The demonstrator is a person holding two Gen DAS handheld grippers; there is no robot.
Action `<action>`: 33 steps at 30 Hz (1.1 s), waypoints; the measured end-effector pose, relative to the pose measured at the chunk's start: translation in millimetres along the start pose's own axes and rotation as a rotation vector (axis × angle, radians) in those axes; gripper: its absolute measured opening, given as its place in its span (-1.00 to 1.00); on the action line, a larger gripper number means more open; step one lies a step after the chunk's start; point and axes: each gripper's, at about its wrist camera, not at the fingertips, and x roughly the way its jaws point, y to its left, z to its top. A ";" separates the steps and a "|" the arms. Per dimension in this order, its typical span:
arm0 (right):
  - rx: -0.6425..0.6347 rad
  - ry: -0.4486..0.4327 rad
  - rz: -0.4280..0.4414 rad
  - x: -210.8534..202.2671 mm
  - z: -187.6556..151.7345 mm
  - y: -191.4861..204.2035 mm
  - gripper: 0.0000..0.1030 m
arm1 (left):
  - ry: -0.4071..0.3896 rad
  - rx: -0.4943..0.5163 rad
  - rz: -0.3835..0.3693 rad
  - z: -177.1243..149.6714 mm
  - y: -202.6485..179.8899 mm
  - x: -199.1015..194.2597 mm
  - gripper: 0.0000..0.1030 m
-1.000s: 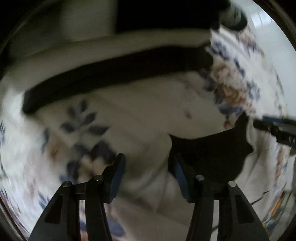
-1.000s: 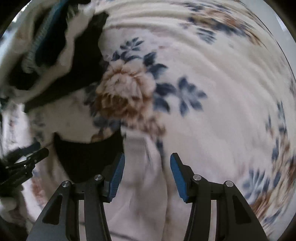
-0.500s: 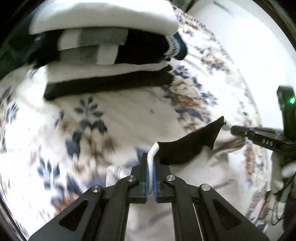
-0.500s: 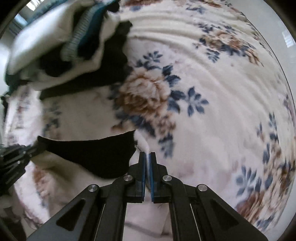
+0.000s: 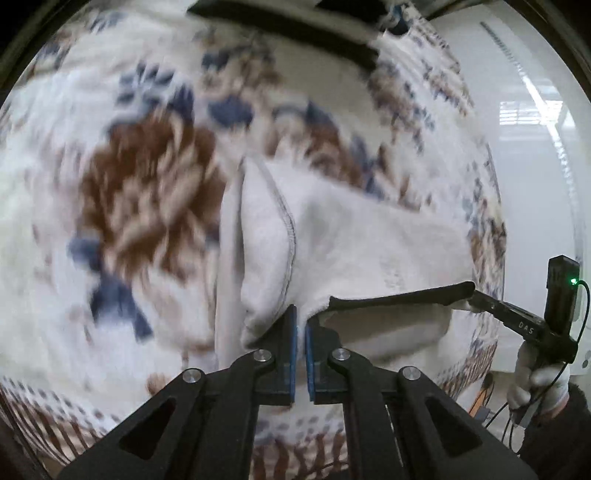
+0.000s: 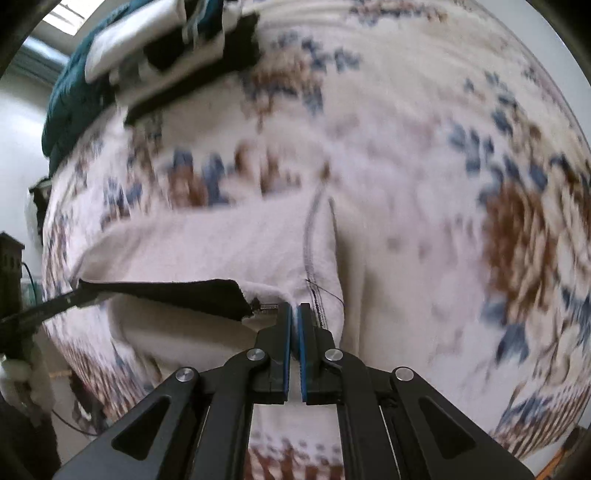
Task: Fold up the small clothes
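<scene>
A small white garment [image 5: 354,236] with a black collar band [image 5: 399,295] hangs stretched above the floral blanket [image 5: 140,192]. My left gripper [image 5: 300,317] is shut on its left shoulder edge. My right gripper [image 6: 294,314] is shut on the other shoulder edge, next to a stitched seam [image 6: 314,258]. The black band [image 6: 166,290] runs taut between the two grippers. In the left wrist view the right gripper [image 5: 517,321] shows at the band's far end. The garment's body [image 6: 207,243] drapes down onto the blanket.
A stack of folded clothes [image 6: 155,55] lies at the blanket's far edge, with a dark teal cloth [image 6: 70,96] beside it. It shows as a black strip [image 5: 288,29] in the left wrist view. A white wall [image 5: 535,147] stands beyond the blanket's right edge.
Both grippers closed on the garment's shoulders about half a second ago. Since then they have lifted it and pulled back from the folded stack, stretching the collar band between them.
</scene>
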 end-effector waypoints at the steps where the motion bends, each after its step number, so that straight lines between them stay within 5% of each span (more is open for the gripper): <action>1: -0.006 0.014 -0.002 3.9 -6.0 -1.4 -0.93 | 0.010 -0.003 0.005 -7.0 2.1 4.0 -0.95; 6: -0.041 0.089 -0.012 22.2 -33.2 -5.8 -0.93 | 0.078 -0.035 -0.001 -29.6 12.4 16.7 -0.84; 8: -0.043 0.146 -0.007 26.8 -40.0 -9.2 -0.81 | 0.108 -0.100 -0.005 -35.9 21.4 12.2 -0.69; 11: 0.001 0.178 0.011 20.7 -45.7 -22.9 -0.76 | 0.106 -0.209 -0.050 -46.5 35.8 -5.4 -0.20; 14: 0.087 0.140 0.016 -1.1 -46.2 -44.7 -0.52 | 0.065 -0.298 -0.066 -50.6 48.4 -24.5 -0.06; 22: 0.373 0.031 0.213 -2.9 3.4 -81.4 0.08 | -0.072 -0.327 -0.047 25.1 45.2 -21.1 -0.06; 28: 0.449 0.041 0.291 34.4 41.7 -70.7 0.05 | -0.051 -0.237 -0.017 80.8 25.0 20.4 -0.06; 30: 0.448 0.050 0.272 42.8 47.3 -66.2 -0.77 | -0.030 -0.194 0.025 86.2 22.9 32.2 -0.06; 33: 0.401 0.011 0.165 42.1 54.5 -62.3 -0.80 | -0.008 -0.183 0.047 84.5 28.4 41.3 -0.06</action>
